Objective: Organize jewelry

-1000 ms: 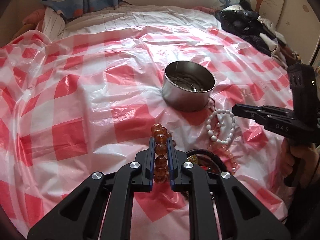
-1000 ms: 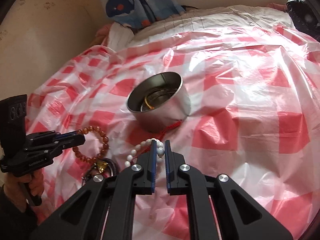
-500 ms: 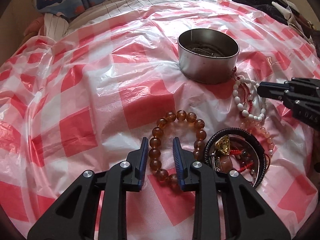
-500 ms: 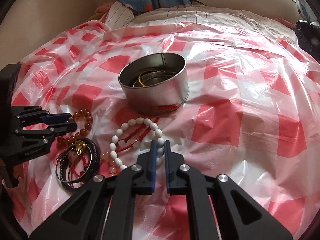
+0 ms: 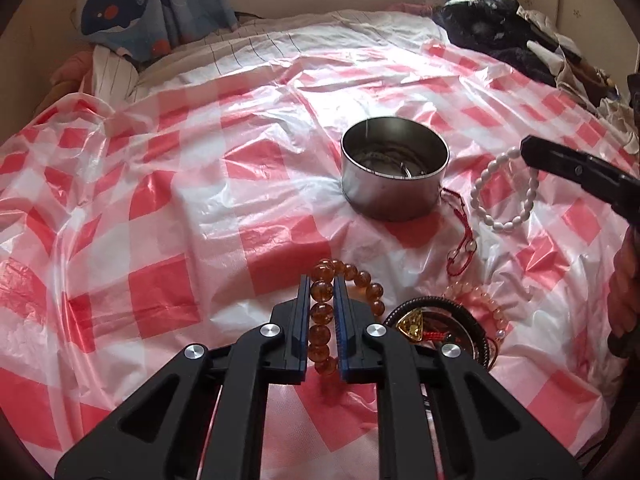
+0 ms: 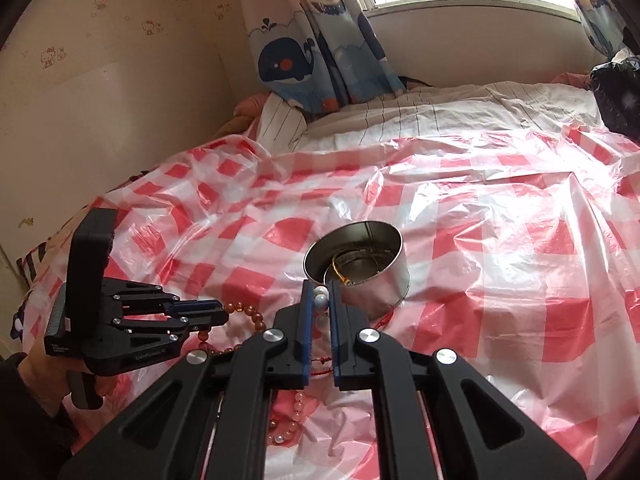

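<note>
My left gripper [image 5: 322, 280] is closing its jaws on the amber bead bracelet [image 5: 362, 280], and the pads press a bead low over the checked sheet. My right gripper [image 6: 320, 286] is shut on the white bead bracelet [image 6: 320, 300]. In the left wrist view that white bracelet [image 5: 474, 196] hangs in a loop from the right gripper [image 5: 528, 150], lifted beside the round metal tin [image 5: 394, 196]. The tin [image 6: 376, 292] stands open with bangles inside. From the right wrist view the left gripper [image 6: 222, 312] sits at the left, amber beads [image 6: 252, 314] trailing from it.
A red cord [image 5: 464, 240] trails from the tin's base. A black bangle with a yellow stone [image 5: 414, 322] and a pink bead bracelet [image 5: 480, 296] lie close to my left gripper. Dark clothes [image 5: 496, 28] are piled at the far right, a whale-print curtain [image 6: 304, 60] behind.
The left jaws let go of the amber bracelet, stood open around it, then closed on it again. The right gripper closed on the white bracelet and raised it off the sheet.
</note>
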Available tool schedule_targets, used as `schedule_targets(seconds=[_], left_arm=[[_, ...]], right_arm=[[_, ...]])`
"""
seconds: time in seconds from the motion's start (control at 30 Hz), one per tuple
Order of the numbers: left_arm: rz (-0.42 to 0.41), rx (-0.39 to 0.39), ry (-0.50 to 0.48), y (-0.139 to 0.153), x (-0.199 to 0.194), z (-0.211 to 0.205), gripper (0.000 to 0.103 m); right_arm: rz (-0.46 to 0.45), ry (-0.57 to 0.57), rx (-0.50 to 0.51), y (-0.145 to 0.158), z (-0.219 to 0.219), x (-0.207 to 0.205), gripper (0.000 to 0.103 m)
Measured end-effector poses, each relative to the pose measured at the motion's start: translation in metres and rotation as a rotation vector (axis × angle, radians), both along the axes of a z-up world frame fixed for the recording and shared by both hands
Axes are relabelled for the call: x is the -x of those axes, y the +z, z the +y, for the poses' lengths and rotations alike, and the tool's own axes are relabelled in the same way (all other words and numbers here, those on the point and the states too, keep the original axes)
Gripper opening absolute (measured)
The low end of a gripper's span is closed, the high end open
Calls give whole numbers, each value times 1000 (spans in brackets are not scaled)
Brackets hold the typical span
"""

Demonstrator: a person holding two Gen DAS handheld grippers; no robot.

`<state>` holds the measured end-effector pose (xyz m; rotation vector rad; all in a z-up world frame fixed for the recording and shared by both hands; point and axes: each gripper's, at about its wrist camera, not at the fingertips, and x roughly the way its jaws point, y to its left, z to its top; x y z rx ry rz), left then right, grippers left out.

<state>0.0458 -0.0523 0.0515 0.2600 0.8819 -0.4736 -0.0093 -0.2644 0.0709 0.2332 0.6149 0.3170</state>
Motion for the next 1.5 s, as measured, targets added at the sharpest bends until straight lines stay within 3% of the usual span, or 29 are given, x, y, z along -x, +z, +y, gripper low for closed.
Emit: schedule_targets(seconds=[0.43, 0.5, 0.7, 0.83, 1.2, 1.33, 1.43, 1.5], left_arm=[[-32, -28, 16, 4, 0, 0, 10], [-39, 4, 7, 9, 1, 1, 10], [-30, 225, -25, 37, -1, 5, 10], [-37, 288, -41, 52, -2, -3, 10], [-12, 400, -73, 66, -25, -29, 10], [2, 474, -76, 68, -45, -41, 10], [74, 505, -45, 51, -70, -50, 10], [122, 445, 4, 29, -86, -56, 10]], right_arm=[[12, 11, -27, -3, 0, -2, 8], [5, 12, -34, -2, 0, -2, 8], [-42, 16, -88, 8, -3, -5, 8], [-51, 9, -105, 13, -6, -6, 8], [-43, 15, -166, 20, -17, -27, 8], [-50, 12, -168, 23, -20, -37, 8], [-36, 7, -173, 19, -22, -46, 8], [-25, 11, -175, 17, -22, -53, 8]])
